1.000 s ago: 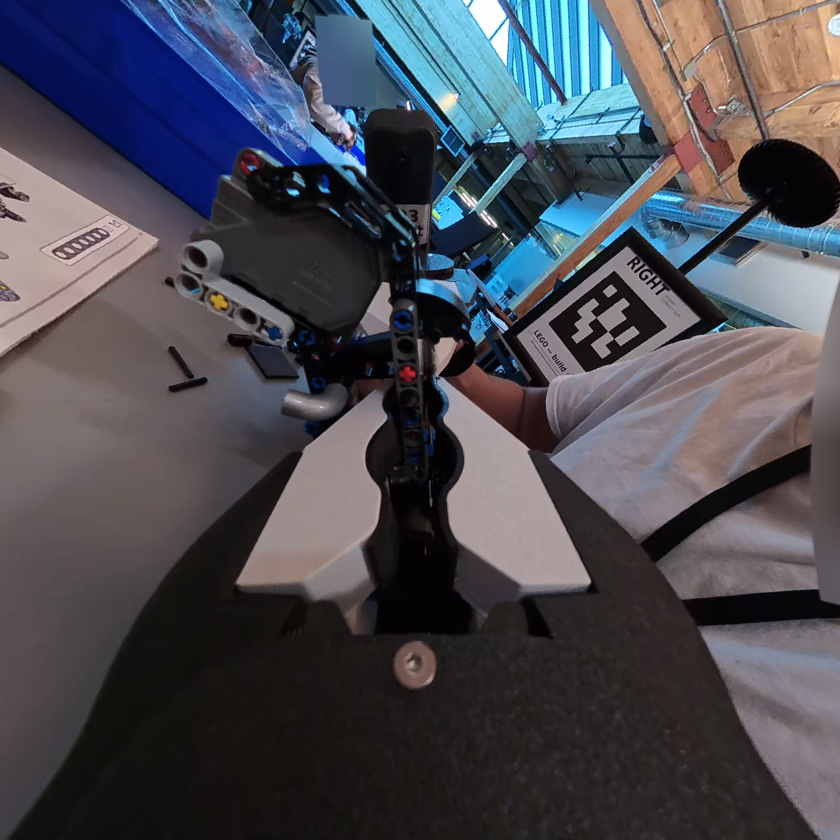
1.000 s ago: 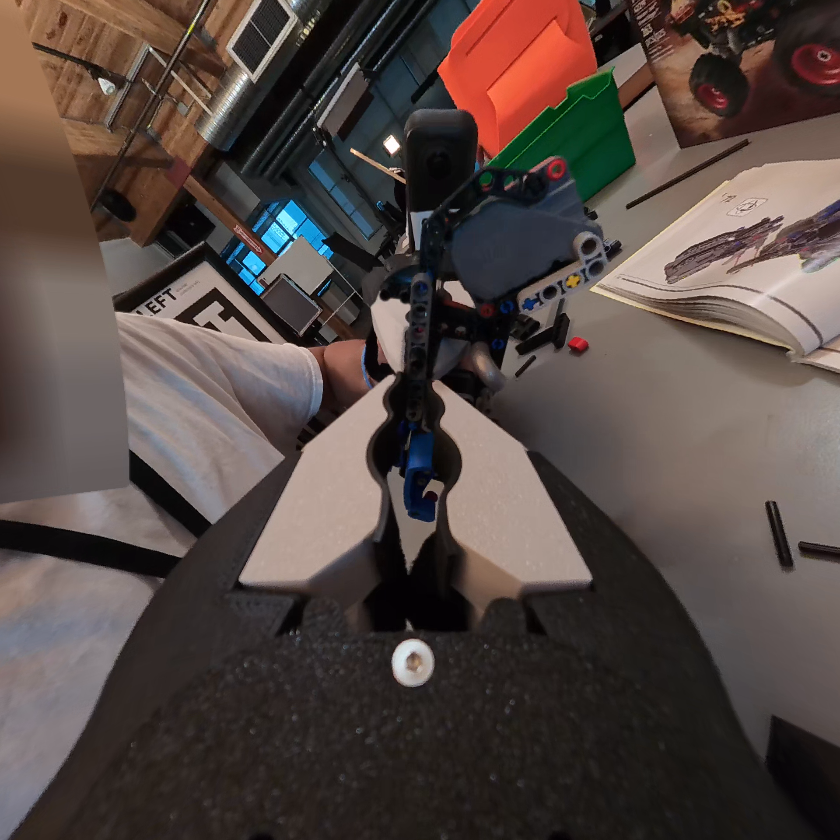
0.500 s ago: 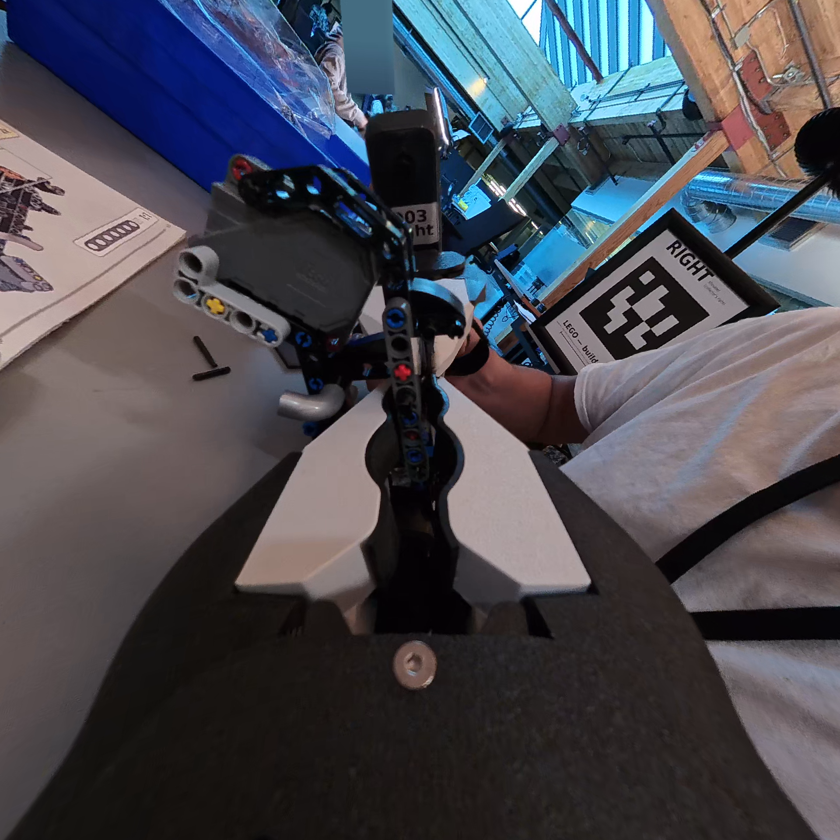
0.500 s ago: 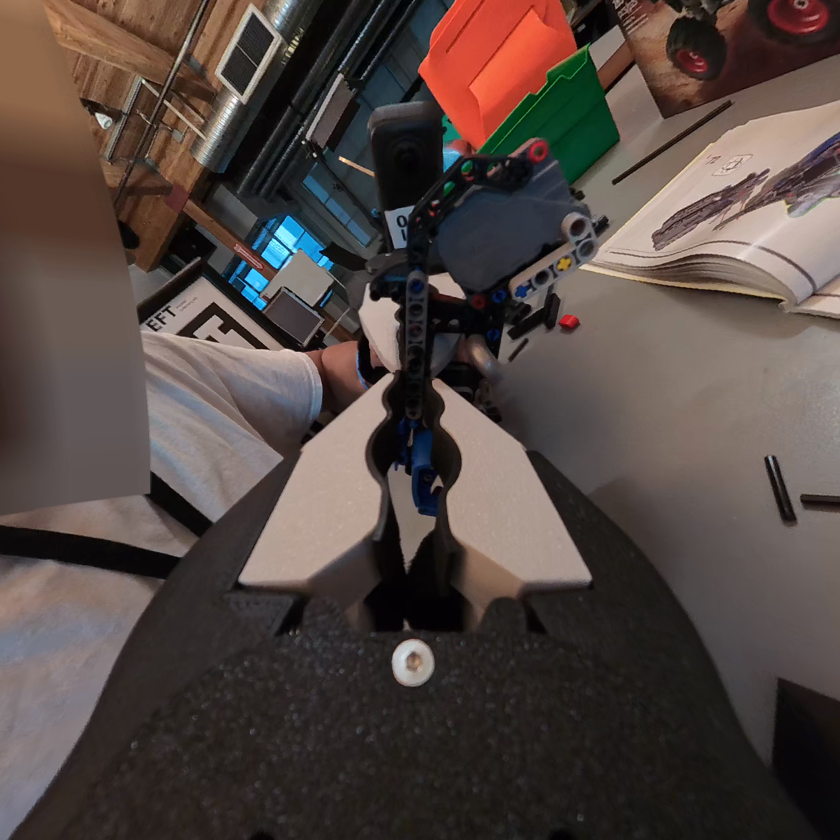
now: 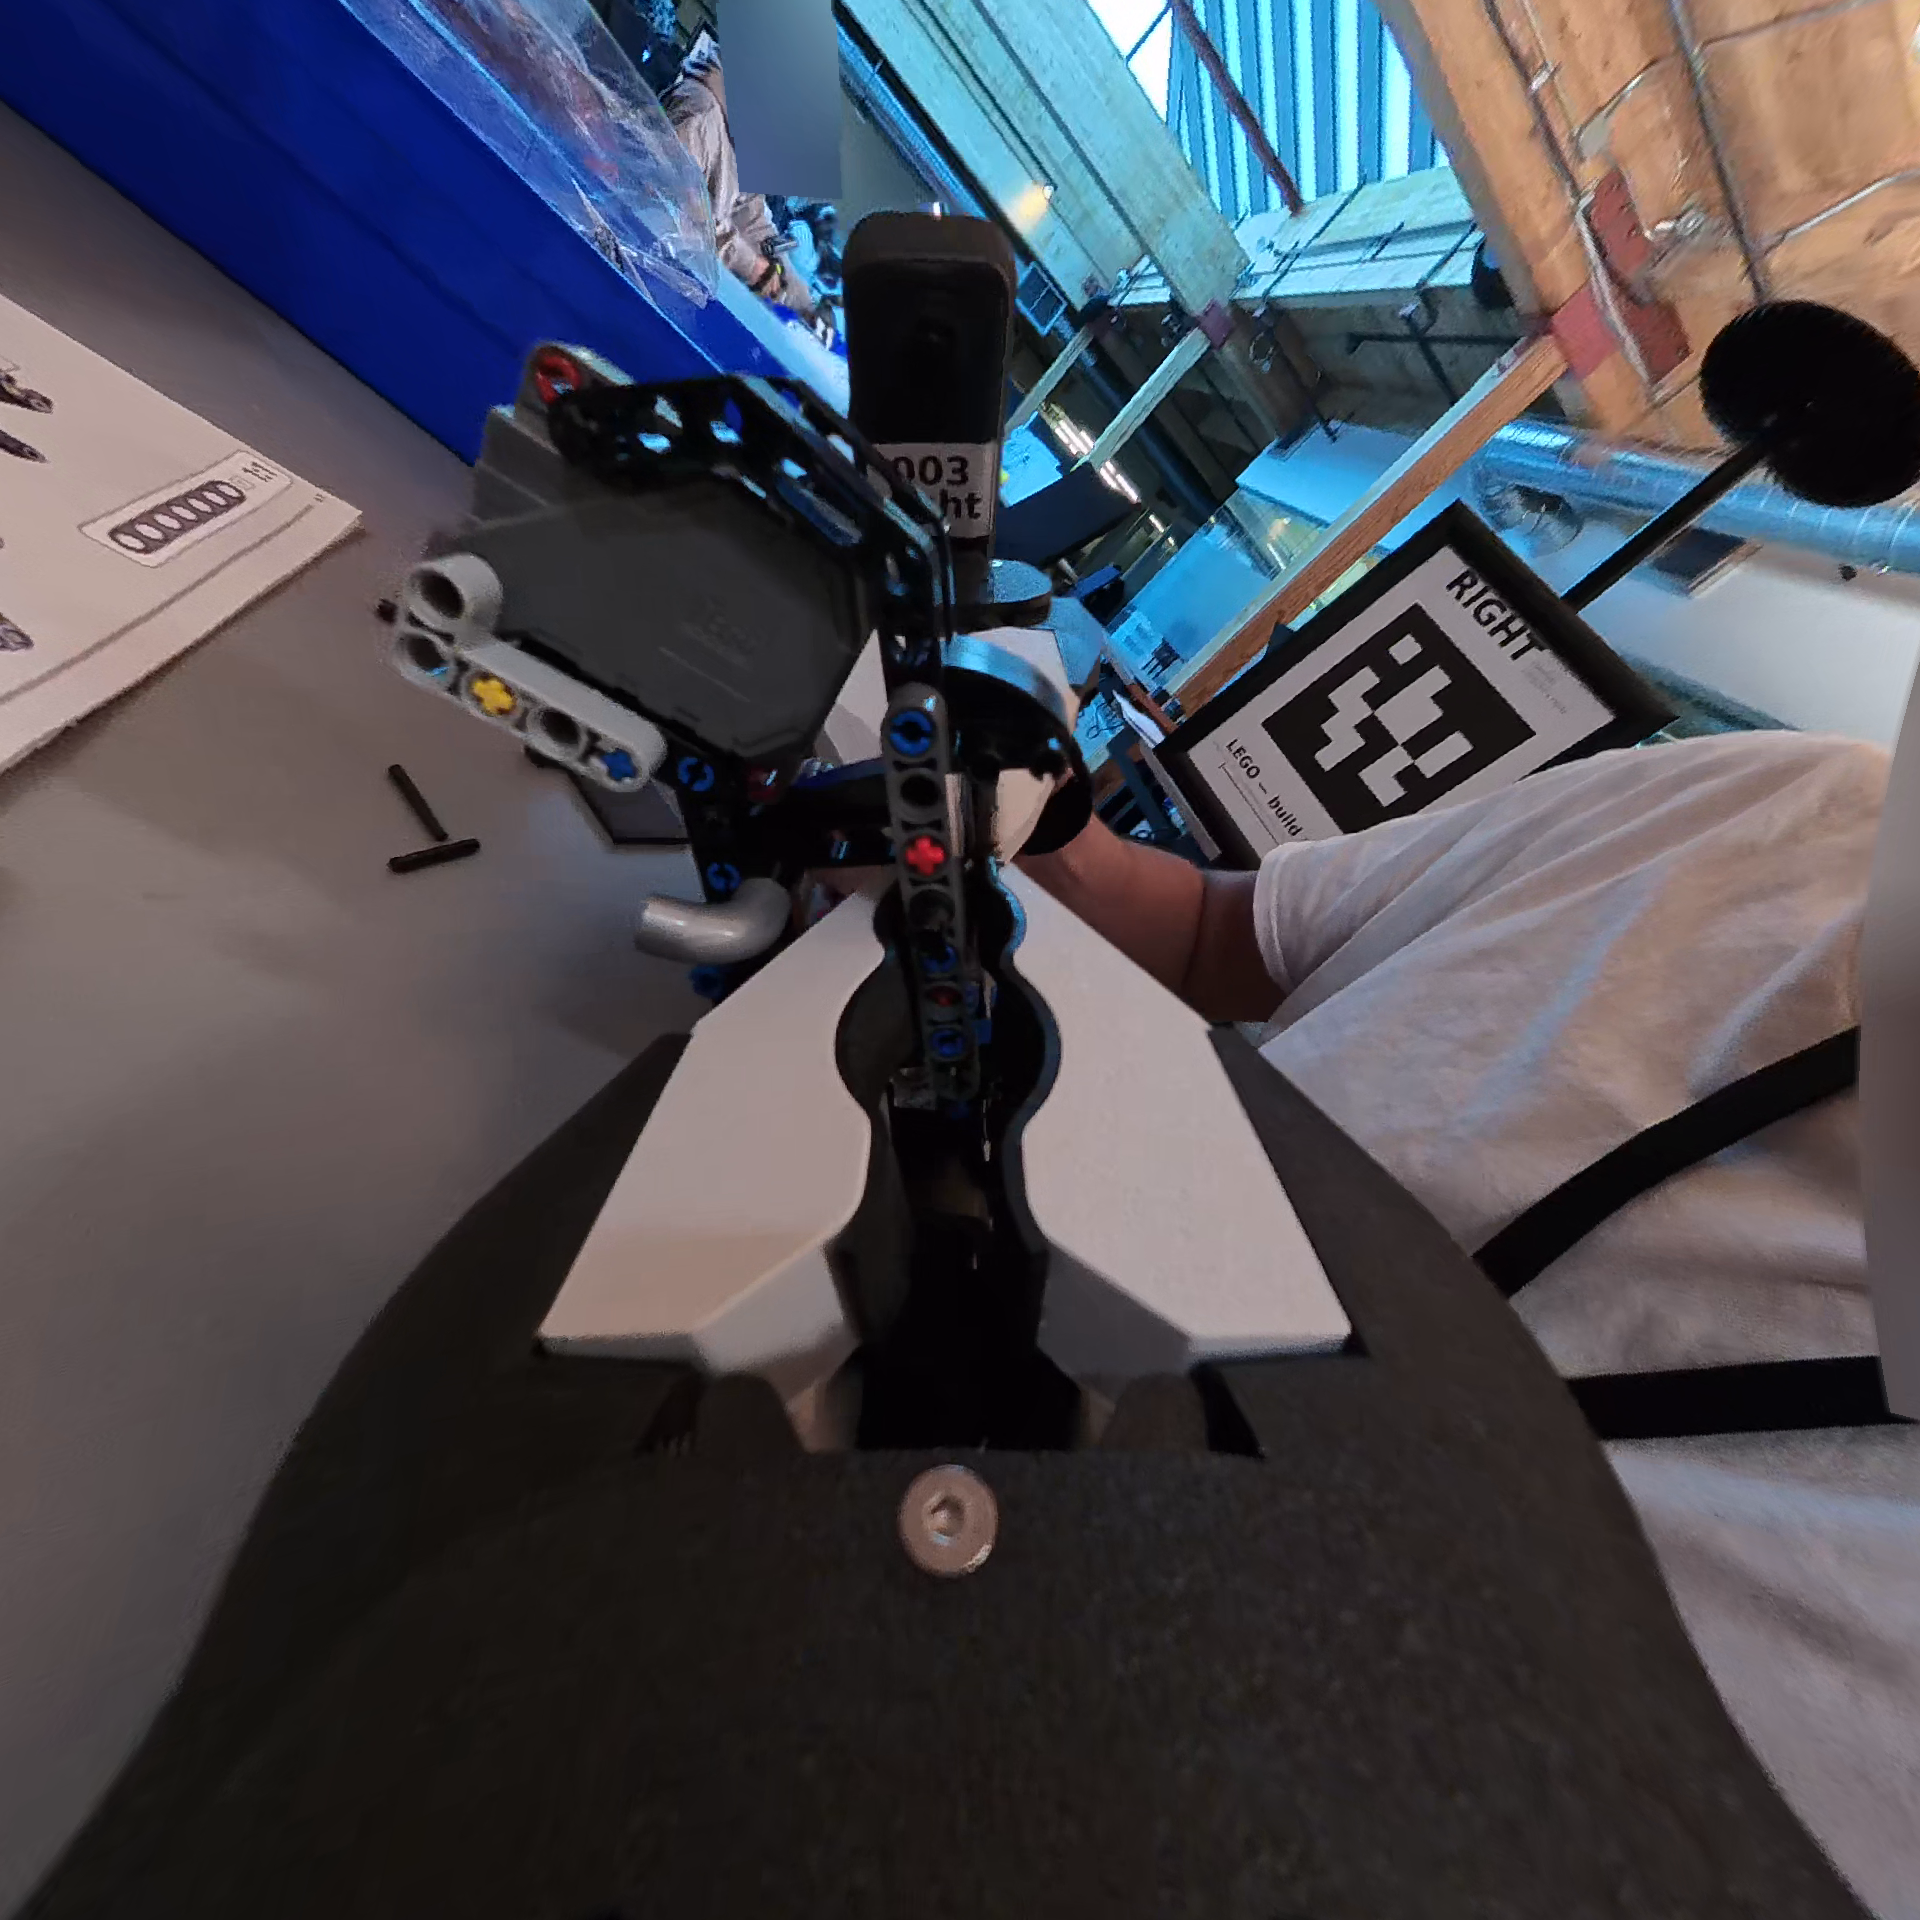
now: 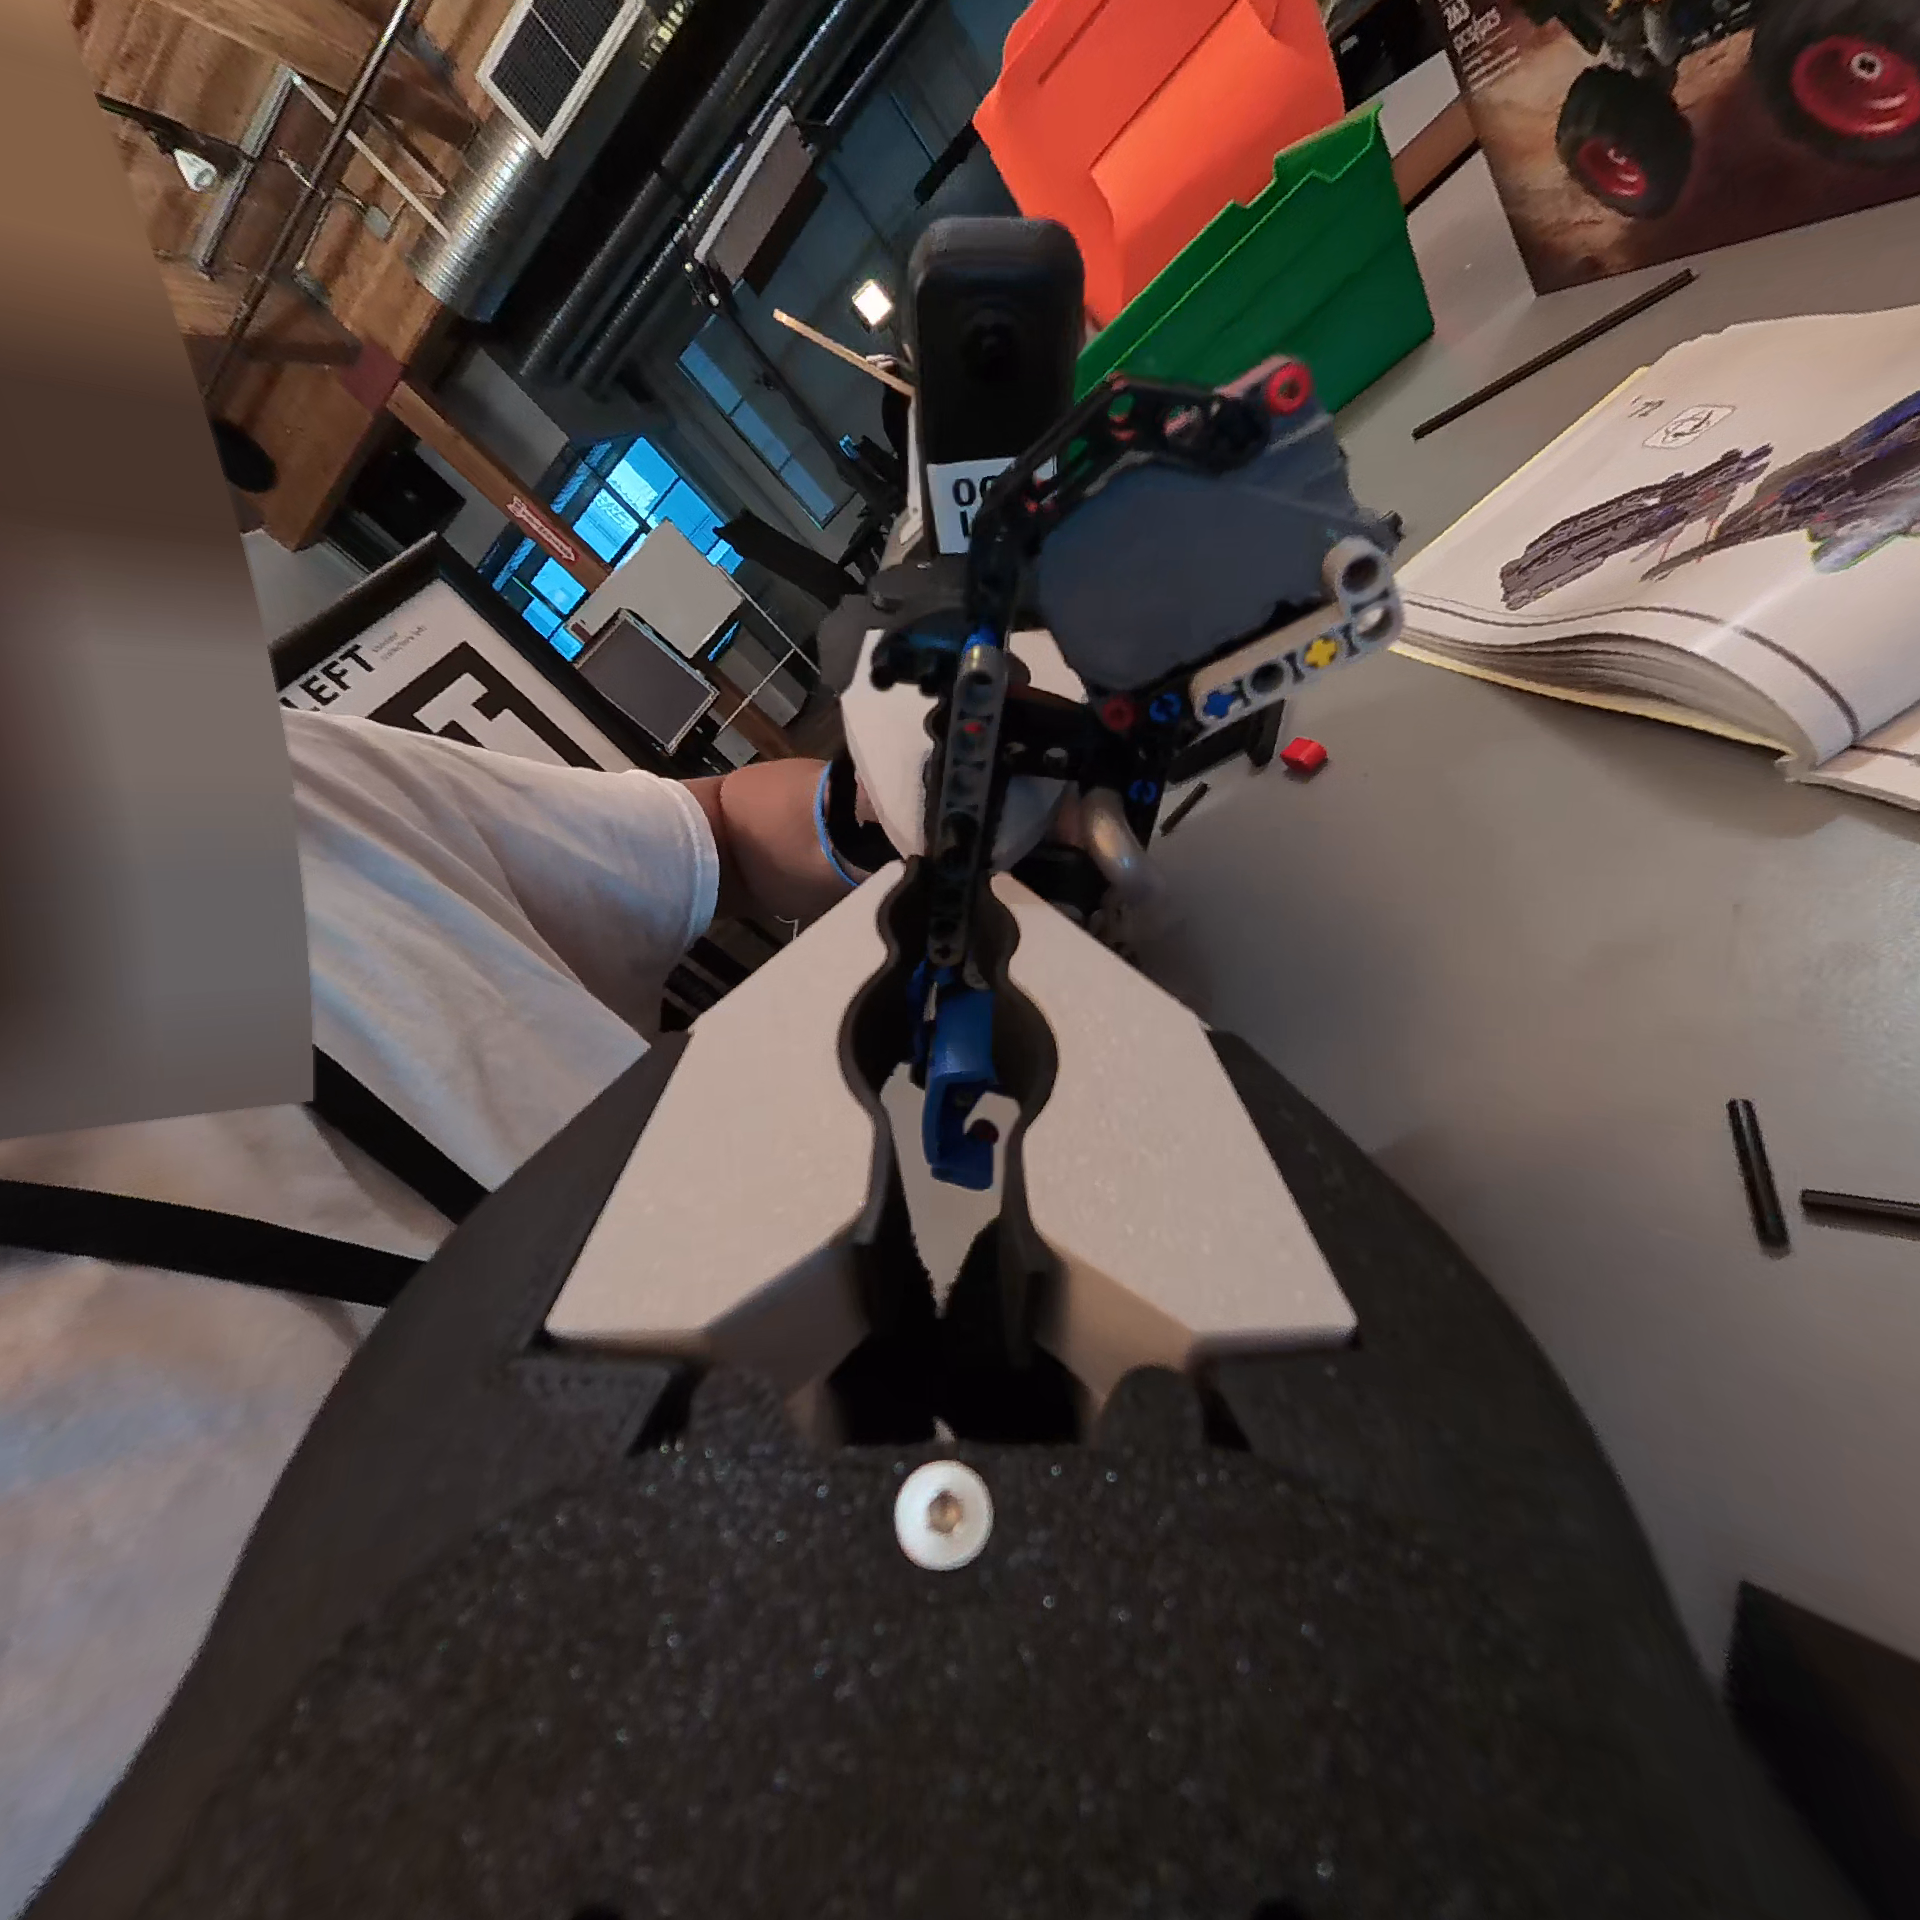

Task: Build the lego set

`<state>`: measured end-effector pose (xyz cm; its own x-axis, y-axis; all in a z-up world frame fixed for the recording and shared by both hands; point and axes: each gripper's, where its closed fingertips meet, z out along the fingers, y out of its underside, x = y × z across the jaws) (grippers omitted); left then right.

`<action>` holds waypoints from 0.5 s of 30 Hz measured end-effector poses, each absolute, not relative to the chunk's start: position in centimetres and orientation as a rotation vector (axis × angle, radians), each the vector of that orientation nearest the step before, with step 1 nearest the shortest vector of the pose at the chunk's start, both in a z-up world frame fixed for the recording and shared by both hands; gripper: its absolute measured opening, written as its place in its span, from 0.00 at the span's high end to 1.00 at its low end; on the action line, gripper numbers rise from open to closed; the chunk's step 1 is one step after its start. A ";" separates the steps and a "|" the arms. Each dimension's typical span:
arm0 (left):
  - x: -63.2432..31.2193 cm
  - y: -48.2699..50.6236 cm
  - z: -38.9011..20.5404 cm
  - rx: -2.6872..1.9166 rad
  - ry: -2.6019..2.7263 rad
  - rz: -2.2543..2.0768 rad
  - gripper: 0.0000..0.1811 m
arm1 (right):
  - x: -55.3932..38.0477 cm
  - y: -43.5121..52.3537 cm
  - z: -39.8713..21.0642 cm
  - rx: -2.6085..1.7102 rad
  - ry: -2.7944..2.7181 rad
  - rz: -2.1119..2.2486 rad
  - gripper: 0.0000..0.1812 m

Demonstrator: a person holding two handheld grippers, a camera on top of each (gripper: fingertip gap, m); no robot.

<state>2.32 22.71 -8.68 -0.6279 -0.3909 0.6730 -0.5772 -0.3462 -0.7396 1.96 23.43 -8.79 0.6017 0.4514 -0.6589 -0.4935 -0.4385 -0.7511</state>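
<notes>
A partly built lego assembly [image 5: 675, 623] is held in the air over the grey table [image 5: 208, 1091]. It has a dark grey block, a black beam frame and a light grey beam [image 5: 520, 696] with yellow and blue pins. My left gripper [image 5: 935, 920] is shut on a grey studless beam [image 5: 920, 821] at one end of the assembly. My right gripper [image 6: 951, 904] is shut on a black beam [image 6: 966, 769] of the same assembly [image 6: 1174, 540] from the opposite side. A blue piece [image 6: 961, 1101] sits between its fingers. Each gripper shows behind the assembly in the other's view.
An open instruction booklet [image 6: 1662, 623] lies on the table and also shows in the left wrist view [image 5: 156, 540]. Loose black pins [image 5: 426, 831] [image 6: 1756, 1184] and a small red piece [image 6: 1302, 753] lie nearby. A green bin [image 6: 1278, 270], the set's box [image 6: 1714, 125] and a blue bin [image 5: 312, 208] stand behind. A person's white shirt [image 5: 1558, 987] is close. My left and right fingertips are right by each other.
Both grippers keep their hold. The assembly has swung and tilted a little with them. In the right wrist view it now leans further right.
</notes>
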 end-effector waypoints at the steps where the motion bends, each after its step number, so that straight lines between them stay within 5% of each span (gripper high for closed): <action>1: 2.4 22.7 -8.8 1.291 -1.704 2.110 0.97 | 2.1 23.5 -8.9 -1.730 0.035 1.047 0.96; 15: 2.0 22.0 -9.2 1.276 -1.834 2.053 0.96 | 2.2 23.7 -8.1 -1.684 0.045 1.051 0.96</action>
<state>1.97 22.03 -9.18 -0.6418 -0.4345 0.6319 -0.5791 -0.2656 -0.7708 2.19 23.67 -8.13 0.6064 0.4573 -0.6505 -0.5115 -0.4020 -0.7595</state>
